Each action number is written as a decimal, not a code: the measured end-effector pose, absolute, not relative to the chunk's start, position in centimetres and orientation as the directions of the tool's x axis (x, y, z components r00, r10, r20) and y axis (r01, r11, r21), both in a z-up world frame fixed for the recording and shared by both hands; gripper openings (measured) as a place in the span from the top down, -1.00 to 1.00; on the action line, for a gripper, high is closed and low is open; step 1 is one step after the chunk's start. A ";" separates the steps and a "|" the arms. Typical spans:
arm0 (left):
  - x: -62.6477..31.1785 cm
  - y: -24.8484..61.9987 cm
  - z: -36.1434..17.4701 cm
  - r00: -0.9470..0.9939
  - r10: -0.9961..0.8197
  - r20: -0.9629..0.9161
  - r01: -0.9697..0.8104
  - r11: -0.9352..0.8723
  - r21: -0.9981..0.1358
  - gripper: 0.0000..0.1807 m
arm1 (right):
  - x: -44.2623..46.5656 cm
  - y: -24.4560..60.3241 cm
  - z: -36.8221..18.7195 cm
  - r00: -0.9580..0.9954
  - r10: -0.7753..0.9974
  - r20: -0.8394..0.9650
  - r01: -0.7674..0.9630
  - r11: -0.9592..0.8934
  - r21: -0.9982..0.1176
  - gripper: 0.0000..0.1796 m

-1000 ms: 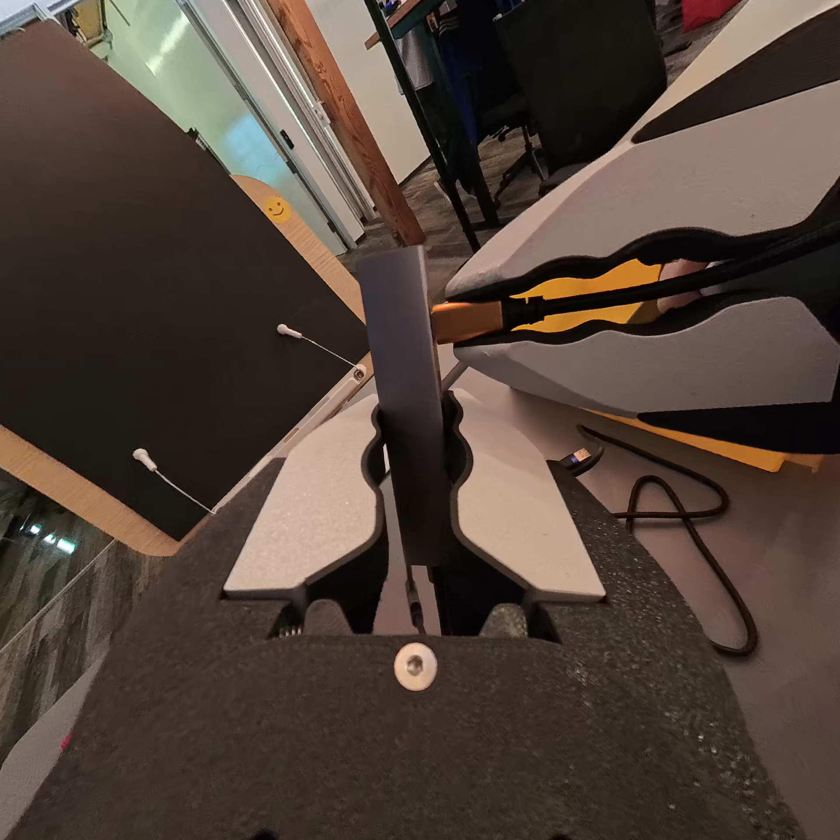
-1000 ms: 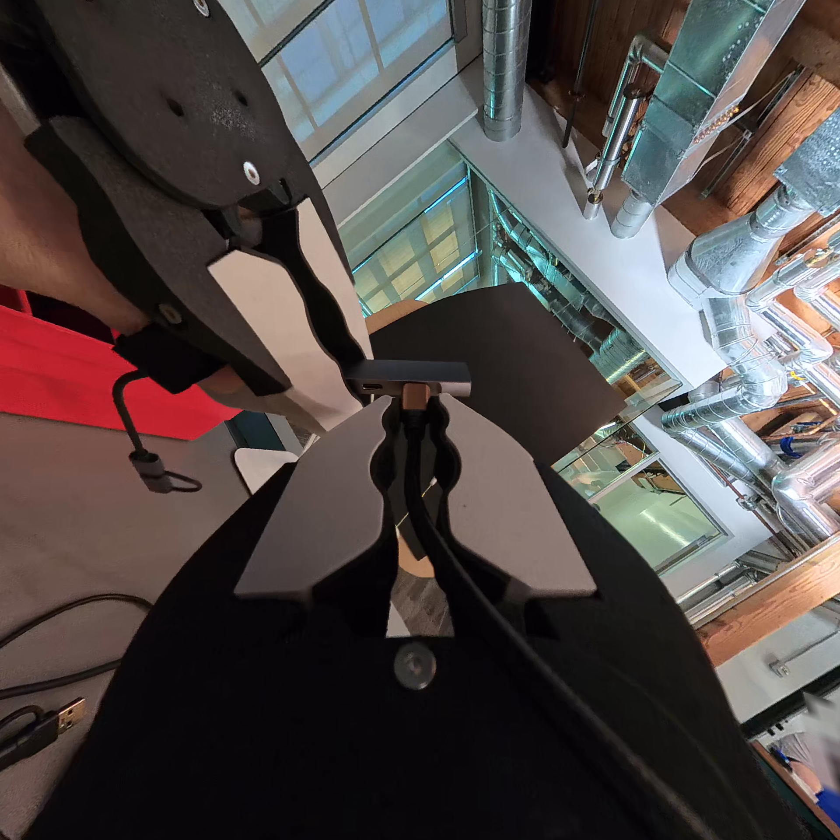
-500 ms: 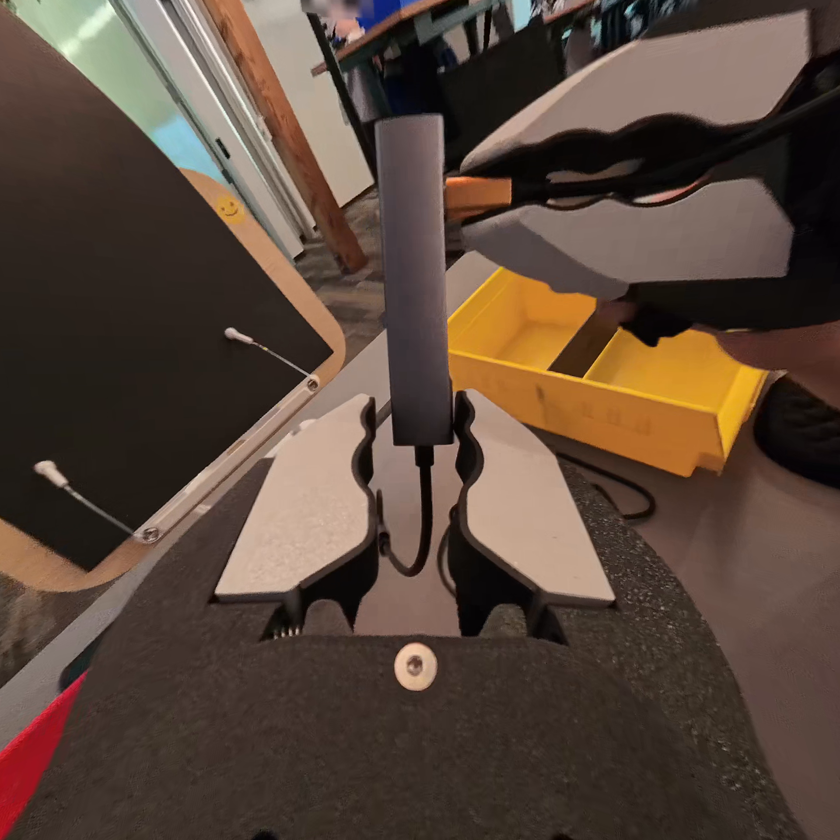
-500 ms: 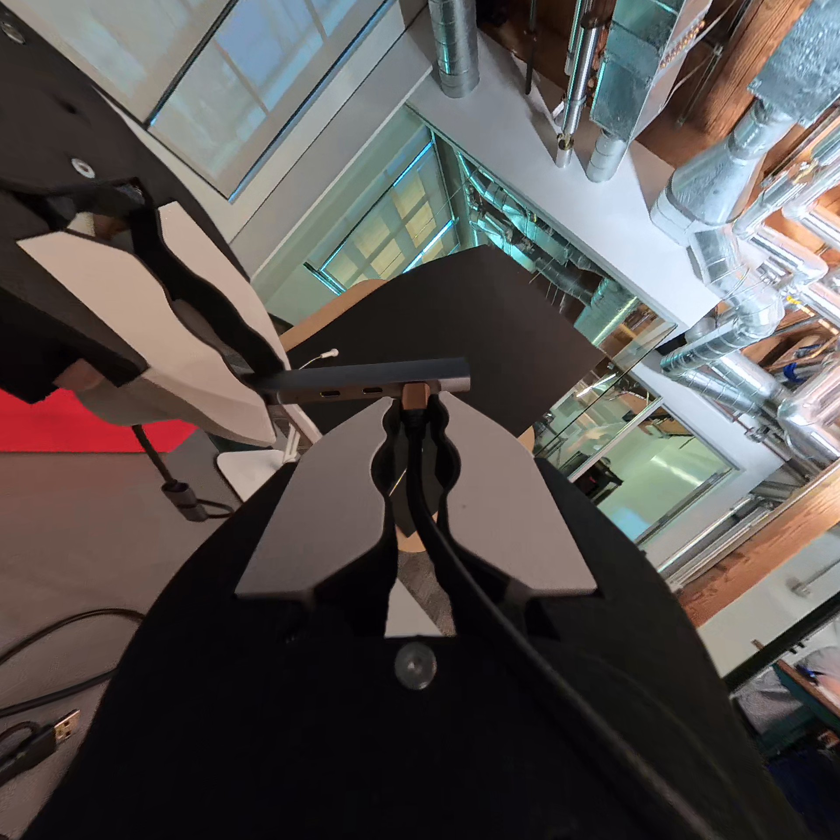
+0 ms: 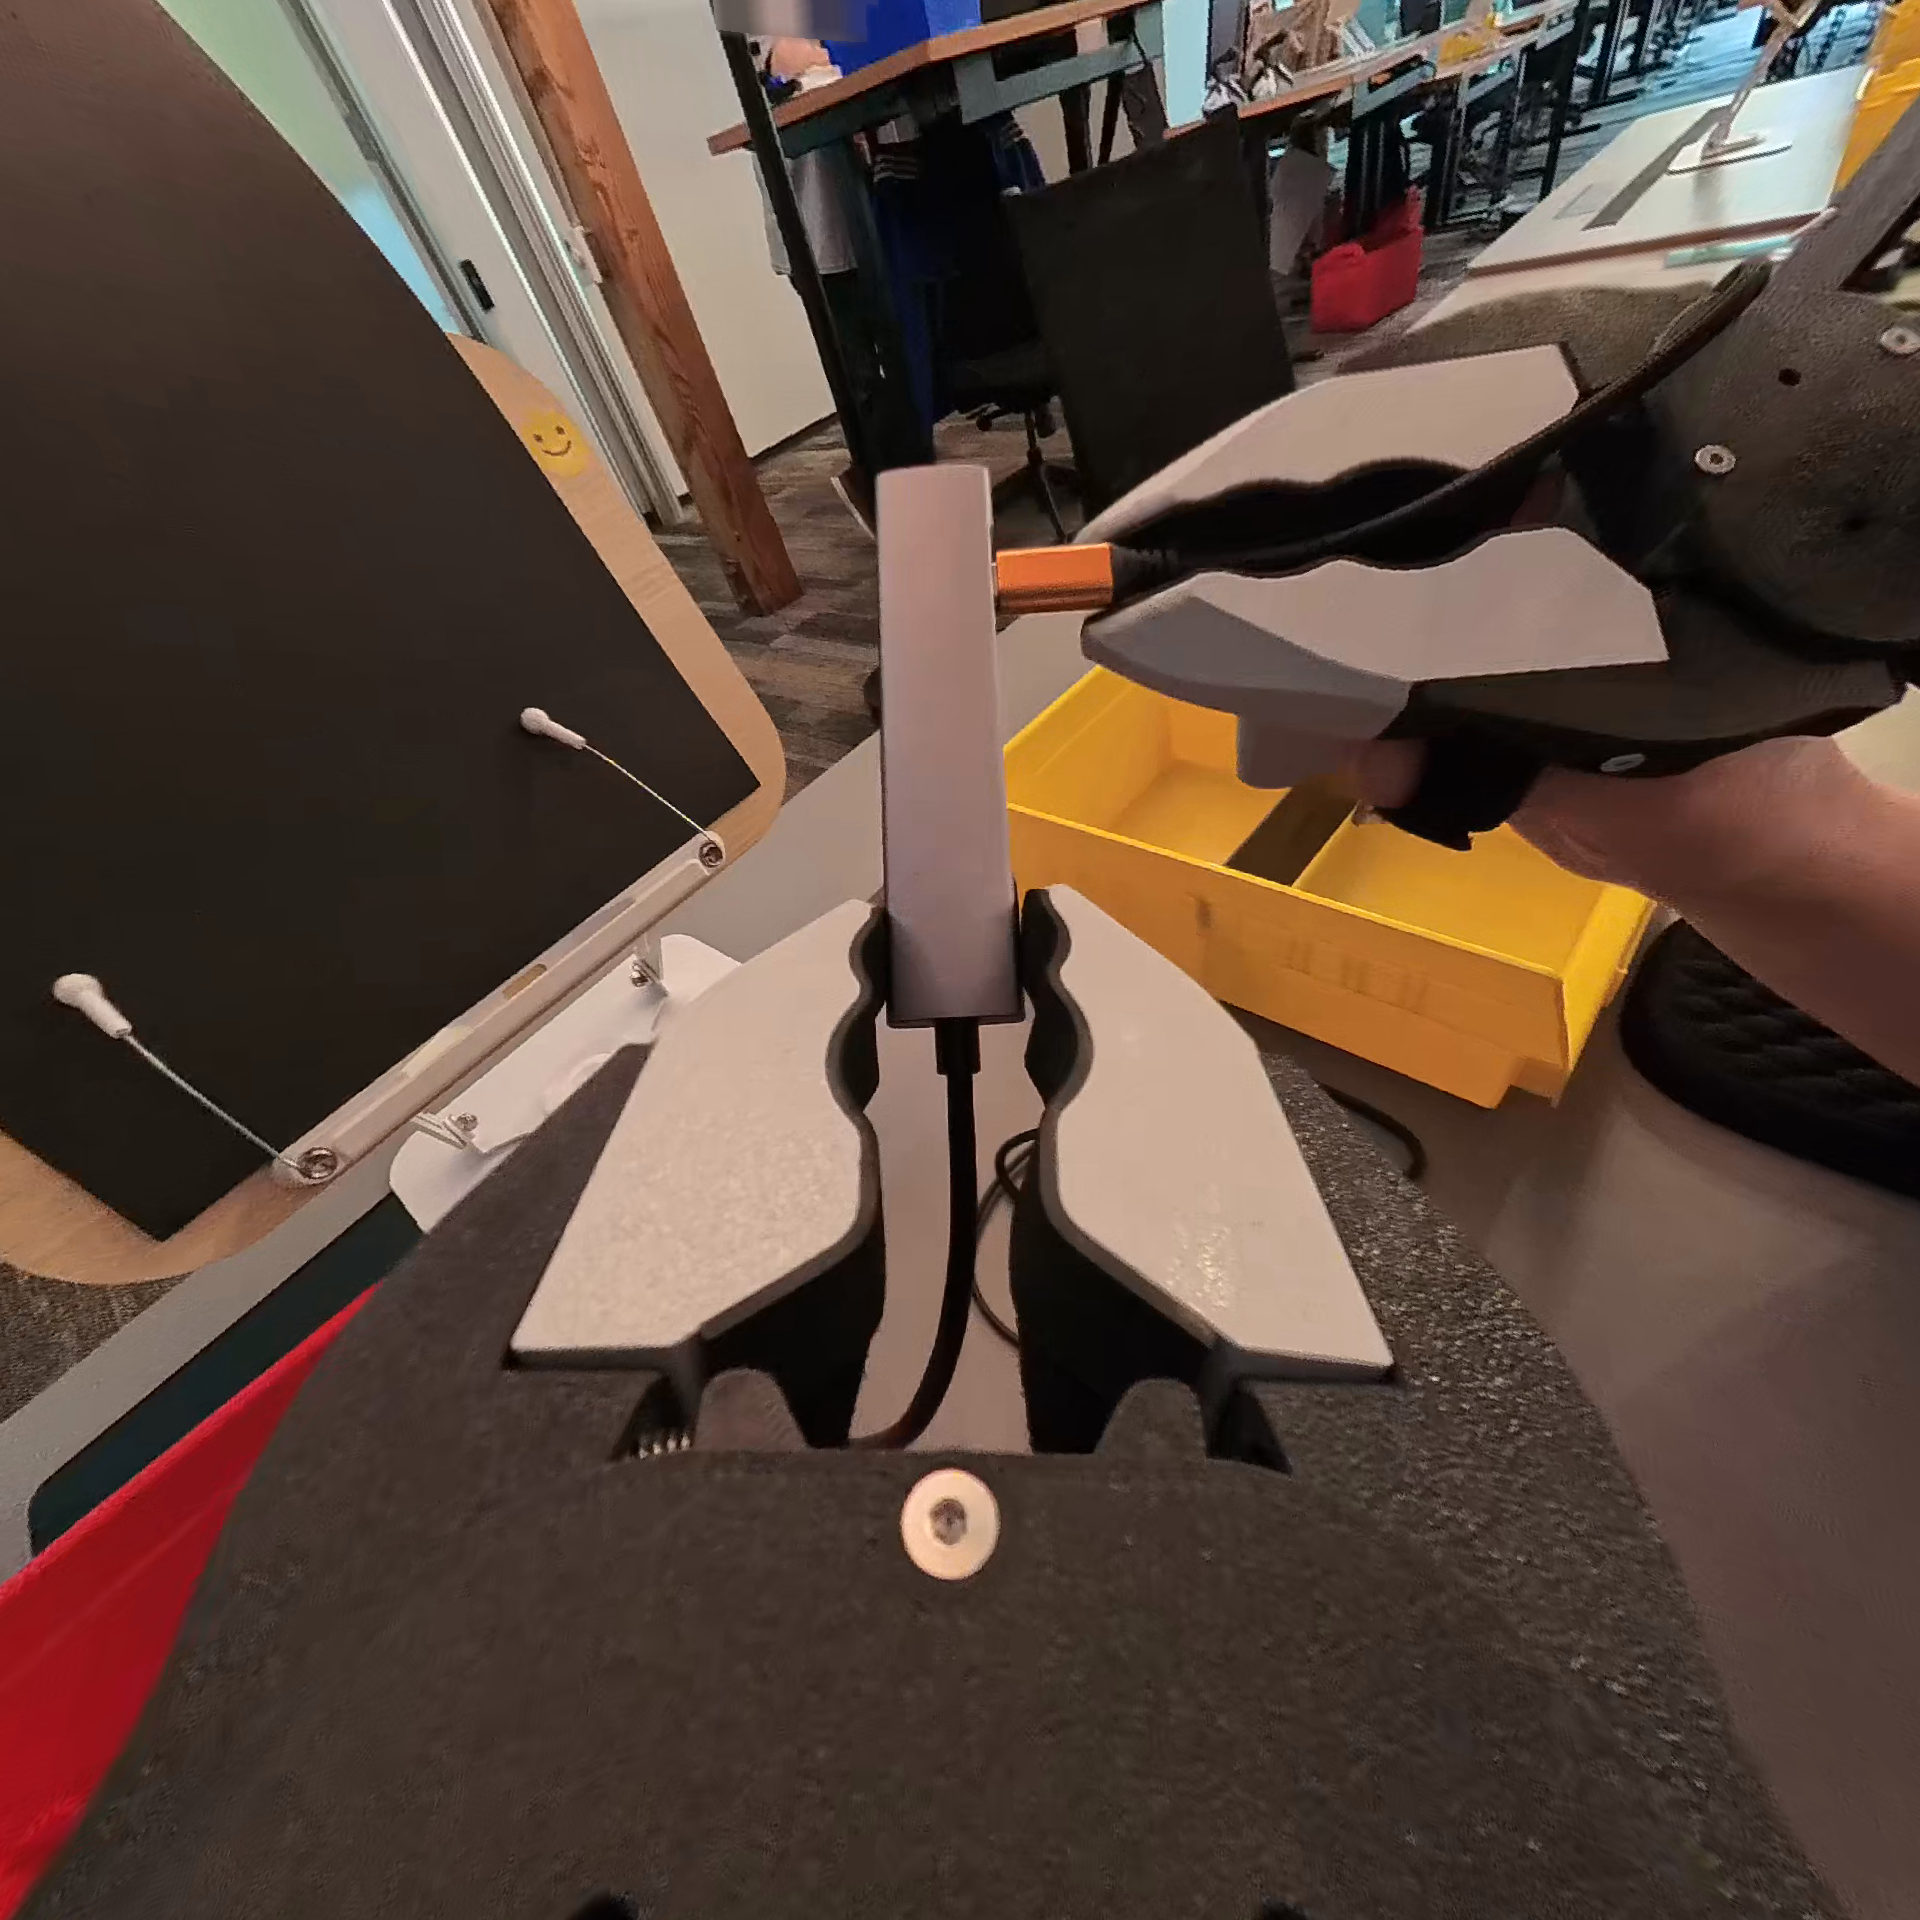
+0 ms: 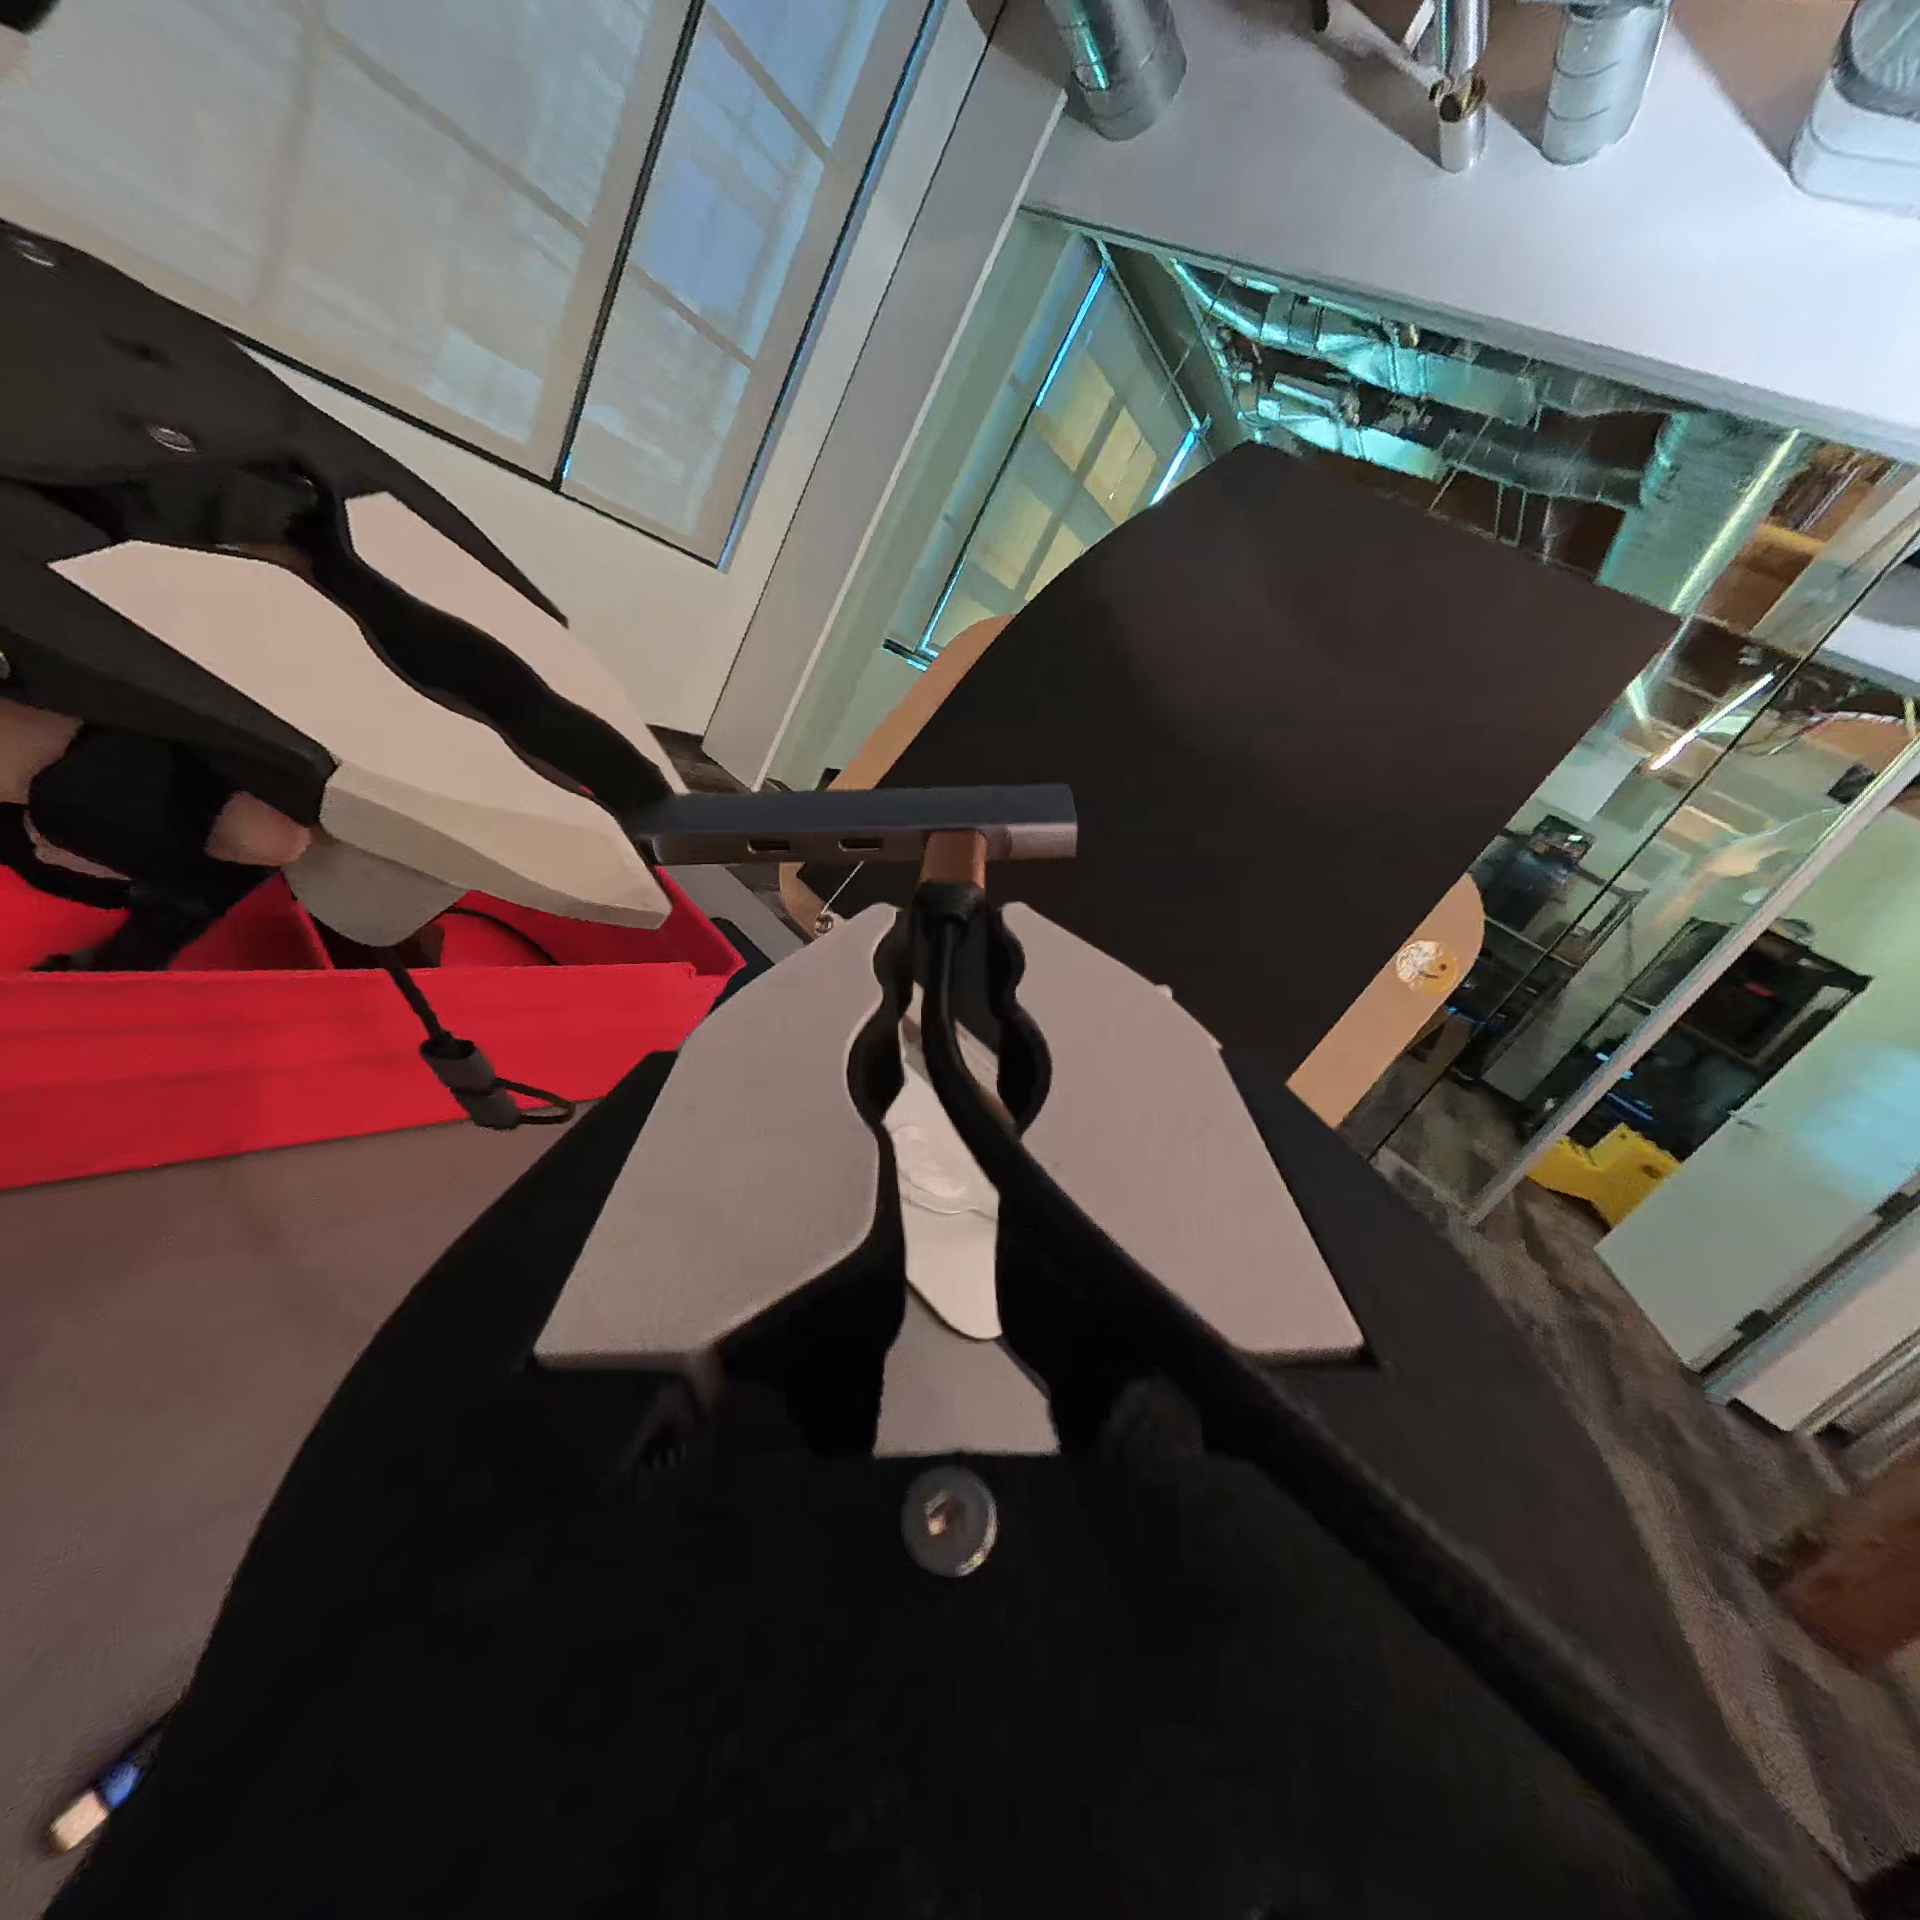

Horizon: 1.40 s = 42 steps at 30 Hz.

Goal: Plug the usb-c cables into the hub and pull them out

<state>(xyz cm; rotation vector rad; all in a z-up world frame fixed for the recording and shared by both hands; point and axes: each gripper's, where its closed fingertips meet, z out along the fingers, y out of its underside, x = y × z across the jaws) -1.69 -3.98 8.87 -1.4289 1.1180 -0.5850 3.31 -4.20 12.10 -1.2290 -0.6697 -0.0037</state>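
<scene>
A grey USB hub (image 5: 940, 727) stands up out of my left gripper (image 5: 951, 935), which is shut on the hub's near end. The hub's own black lead (image 5: 961, 1143) runs back between the fingers. An orange USB-C plug (image 5: 1055, 582) sits in the hub's right side near its far end. My right gripper (image 5: 1096, 582) comes in from the right, shut on the black cable just behind the plug. In the right wrist view the right gripper (image 6: 948, 920) holds that cable below the plug (image 6: 956, 857). The hub (image 6: 862, 821) shows two empty ports beside it, and the left gripper (image 6: 639, 852) holds its left end.
A yellow divided bin (image 5: 1299, 935) stands on the grey table behind the hub. A red bin (image 6: 312, 1039) lies left. A black board on a stand (image 5: 260, 623) is at the left. A loose black cable (image 5: 1392, 1132) and a USB-A plug (image 6: 83, 1818) lie on the table. My hands' fingertips stand some 6 centimetres from each other.
Both grippers have swung together, so the views now show the room and table instead of the ceiling. The hub now sticks farther out of the left fingers. The orange plug has stayed in the hub.
</scene>
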 end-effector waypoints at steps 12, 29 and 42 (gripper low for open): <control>-2.4 -2.8 8.3 0.452 -0.865 -0.217 -0.309 0.077 -0.948 0.73 | 2.6 -2.9 10.1 0.809 0.465 0.360 0.267 0.255 -0.929 0.71; -2.7 -0.1 3.2 0.514 -0.844 -0.153 -0.458 -0.120 -0.881 0.73 | 2.0 -0.8 2.5 0.761 0.610 0.221 0.390 -0.158 -0.907 0.66; -4.0 2.6 1.9 0.604 -0.796 -0.050 -0.397 -0.245 -0.884 0.73 | 0.1 -4.2 -6.3 0.639 0.729 -0.244 0.461 -0.618 -0.637 0.77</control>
